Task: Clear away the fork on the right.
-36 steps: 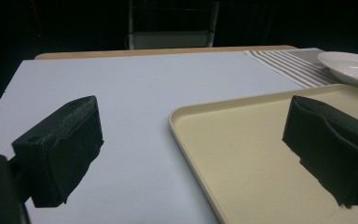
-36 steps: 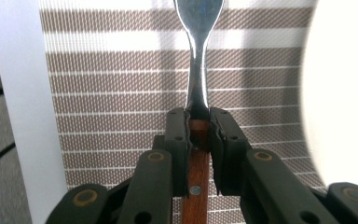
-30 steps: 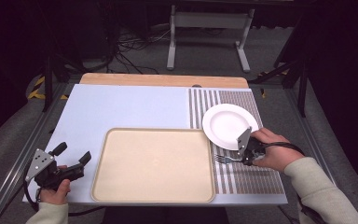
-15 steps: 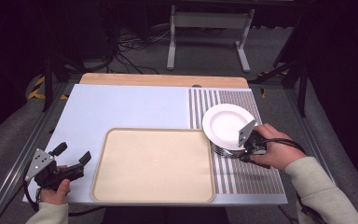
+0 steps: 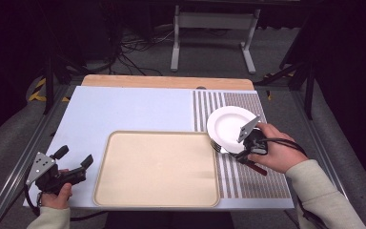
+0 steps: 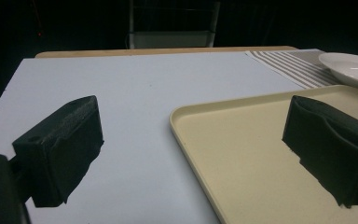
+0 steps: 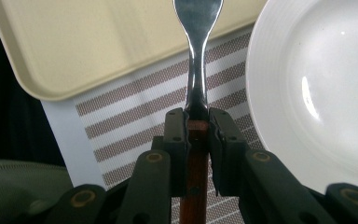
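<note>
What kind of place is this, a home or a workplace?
Probably a lab or a recording studio, not a home. The table stands in a dark room, loose cables lie on the floor behind it, and a metal stand is there.

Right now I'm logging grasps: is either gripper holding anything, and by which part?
The right gripper is shut on a utensil, probably a fork, clamped where the wooden handle meets the metal neck. The left gripper is open and holds nothing.

Metal stand (image 5: 213, 36) and, seemingly, cables (image 5: 128, 52) behind table.
</note>
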### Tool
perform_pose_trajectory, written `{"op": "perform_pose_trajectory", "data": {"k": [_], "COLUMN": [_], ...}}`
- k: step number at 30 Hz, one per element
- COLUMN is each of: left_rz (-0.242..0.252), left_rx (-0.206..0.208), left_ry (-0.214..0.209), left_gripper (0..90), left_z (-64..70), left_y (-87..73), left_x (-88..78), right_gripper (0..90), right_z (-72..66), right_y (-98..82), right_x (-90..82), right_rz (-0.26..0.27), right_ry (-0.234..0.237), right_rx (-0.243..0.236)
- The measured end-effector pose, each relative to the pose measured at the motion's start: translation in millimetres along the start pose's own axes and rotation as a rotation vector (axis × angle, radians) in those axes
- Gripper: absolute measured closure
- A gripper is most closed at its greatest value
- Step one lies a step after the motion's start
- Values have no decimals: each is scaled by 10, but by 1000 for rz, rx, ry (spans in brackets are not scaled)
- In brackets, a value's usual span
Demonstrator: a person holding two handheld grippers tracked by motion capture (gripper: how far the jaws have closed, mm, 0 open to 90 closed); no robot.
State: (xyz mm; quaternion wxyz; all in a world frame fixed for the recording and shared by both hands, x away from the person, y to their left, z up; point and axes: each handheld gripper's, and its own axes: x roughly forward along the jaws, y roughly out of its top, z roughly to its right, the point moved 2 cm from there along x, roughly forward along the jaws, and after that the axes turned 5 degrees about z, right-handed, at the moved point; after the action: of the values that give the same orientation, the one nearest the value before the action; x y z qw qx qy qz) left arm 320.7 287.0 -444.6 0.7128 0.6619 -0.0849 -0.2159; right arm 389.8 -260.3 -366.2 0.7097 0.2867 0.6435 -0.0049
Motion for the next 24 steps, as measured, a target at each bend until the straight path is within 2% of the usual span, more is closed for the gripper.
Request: {"op": "perform_pose_trajectory", "data": {"k": [2,4,10,12,20,23,24], "left_rz": [3,3,6,6,3,3,3], "left_rx": [-2,1,-4,-3,0,0,0], "left_ry": [2,1,2,2,2,2,2], "left_gripper": [54,54,54,53,54,53,54], "left_z": [5,4,-2,-3,0,-1,0], "left_y": [-1,0,1,1,2,2,2], "left_x": [2,1,-4,-4,-5,-5,-5], "right_gripper": [782,782,782,782,782,781,782], "right_z": [-9,-32,-75,-95,-175,-206,-210], "right_y": [10,41,149,183,310,358,368], "right_x": [0,9,17,18,57,67,71], "right_rz": [4,33,72,83,92,96,97], "right_ry": [5,22,22,44,55,91,95], "right_rx": [19,107,199,250,347,414,421]}}
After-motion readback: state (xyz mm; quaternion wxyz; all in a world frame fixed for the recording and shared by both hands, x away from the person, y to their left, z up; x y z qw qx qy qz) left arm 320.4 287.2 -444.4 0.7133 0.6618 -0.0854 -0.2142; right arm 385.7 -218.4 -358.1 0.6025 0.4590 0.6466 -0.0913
